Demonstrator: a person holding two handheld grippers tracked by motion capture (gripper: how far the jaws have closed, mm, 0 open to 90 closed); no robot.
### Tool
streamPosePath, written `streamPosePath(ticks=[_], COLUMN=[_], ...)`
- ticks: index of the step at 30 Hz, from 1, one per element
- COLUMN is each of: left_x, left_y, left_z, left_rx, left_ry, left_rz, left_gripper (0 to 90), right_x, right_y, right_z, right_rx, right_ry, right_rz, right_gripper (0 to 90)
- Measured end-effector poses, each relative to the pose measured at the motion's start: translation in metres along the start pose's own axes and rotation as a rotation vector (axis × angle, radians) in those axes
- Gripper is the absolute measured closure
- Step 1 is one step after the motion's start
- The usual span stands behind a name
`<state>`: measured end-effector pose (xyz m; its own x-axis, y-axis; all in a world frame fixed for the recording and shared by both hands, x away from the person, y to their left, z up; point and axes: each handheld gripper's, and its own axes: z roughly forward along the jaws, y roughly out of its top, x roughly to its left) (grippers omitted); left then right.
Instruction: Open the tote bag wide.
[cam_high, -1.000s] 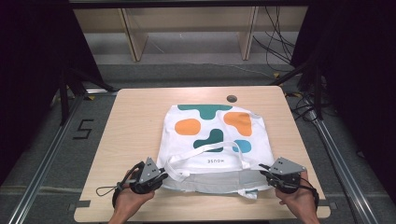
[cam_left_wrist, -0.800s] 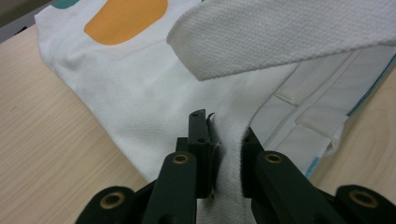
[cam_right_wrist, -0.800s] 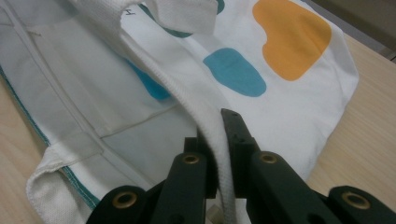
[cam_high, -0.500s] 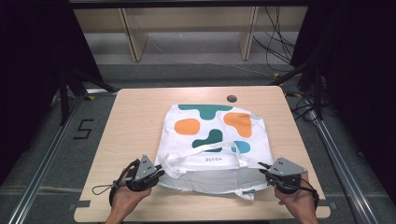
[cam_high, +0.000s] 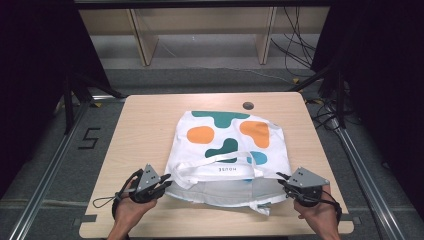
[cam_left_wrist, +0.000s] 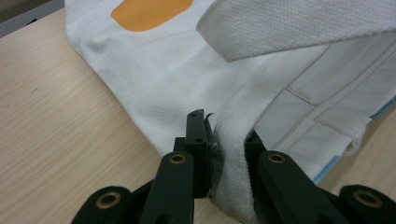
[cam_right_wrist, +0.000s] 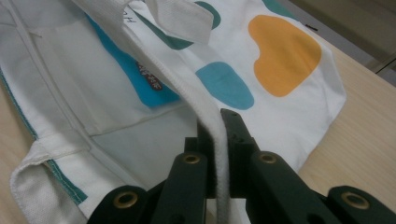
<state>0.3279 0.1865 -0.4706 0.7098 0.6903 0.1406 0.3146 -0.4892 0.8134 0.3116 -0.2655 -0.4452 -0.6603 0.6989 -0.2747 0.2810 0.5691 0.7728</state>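
A white tote bag (cam_high: 227, 145) printed with orange, green and blue blobs lies flat on the wooden table (cam_high: 145, 120), its mouth toward the near edge. My left gripper (cam_high: 166, 181) is shut on the bag's top hem at the near left corner; the cloth (cam_left_wrist: 231, 158) is pinched between its black jaws. My right gripper (cam_high: 281, 181) is shut on the hem at the near right corner, where the thick rim (cam_right_wrist: 212, 135) runs between its jaws. The upper layer is lifted, showing the pale lining (cam_high: 225, 190). A white handle (cam_high: 220, 162) lies across the bag.
A dark round grommet hole (cam_high: 247, 105) sits in the table near its far edge. A second handle strap (cam_high: 262, 207) hangs toward the near edge. Bare wood lies left and right of the bag. Shelving and cables stand beyond the table.
The bag's near edge has been raised slightly and the mouth gapes a little wider. Both hands have kept almost still.
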Motion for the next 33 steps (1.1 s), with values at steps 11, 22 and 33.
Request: streamPosePath(ticks=[11, 22, 33], left_x=[0.0, 0.009, 0.019], left_y=[0.022, 0.047, 0.079], left_z=[-0.015, -0.037, -0.065], left_rx=[-0.11, -0.223, -0.301], left_ry=[0.006, -0.035, 0.015], left_rz=[-0.011, -0.067, -0.045], left_gripper=[84.3, 85.1, 85.7], right_x=[-0.013, -0.028, -0.038], right_y=[0.016, 0.044, 0.082], right_z=[-0.006, -0.025, -0.045], right_rx=[-0.053, -0.132, -0.195], right_ry=[-0.041, -0.056, -0.09], right_rz=[-0.006, -0.001, -0.043], right_gripper=[88.0, 88.1, 88.2])
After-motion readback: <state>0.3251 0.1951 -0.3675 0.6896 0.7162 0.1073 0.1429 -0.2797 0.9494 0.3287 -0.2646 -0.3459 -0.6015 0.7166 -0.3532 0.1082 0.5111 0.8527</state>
